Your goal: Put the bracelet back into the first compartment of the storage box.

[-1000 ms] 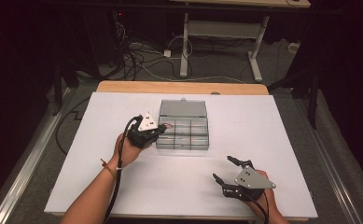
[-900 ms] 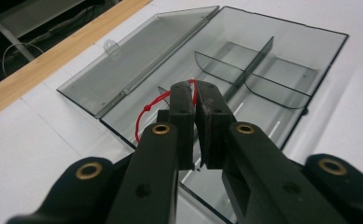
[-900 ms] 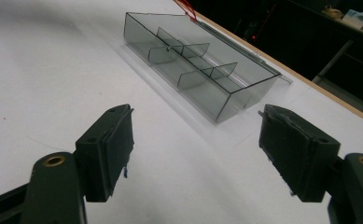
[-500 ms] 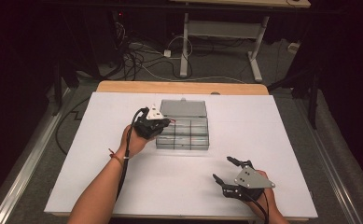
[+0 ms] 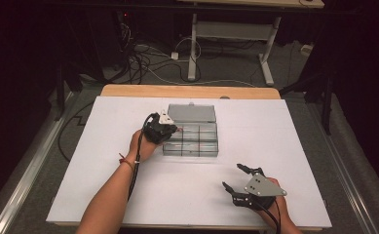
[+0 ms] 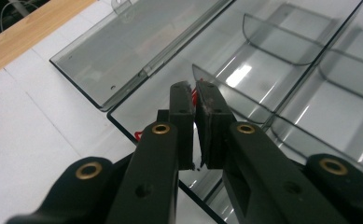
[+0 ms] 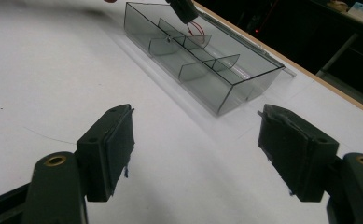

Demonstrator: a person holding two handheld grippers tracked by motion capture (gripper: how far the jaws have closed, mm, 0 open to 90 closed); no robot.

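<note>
My left claw grips a red loop over the clear box mid-worktop; my right claw rests released. Dark room, cables behind.

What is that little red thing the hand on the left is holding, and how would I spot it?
Start at the white table, then find the clear plastic box with dividers in its middle, lid lying open behind it. Over the box's left end the left gripper is shut on a thin red loop, perhaps a rubber band. It is the one bright red thing among grey and black.
</note>
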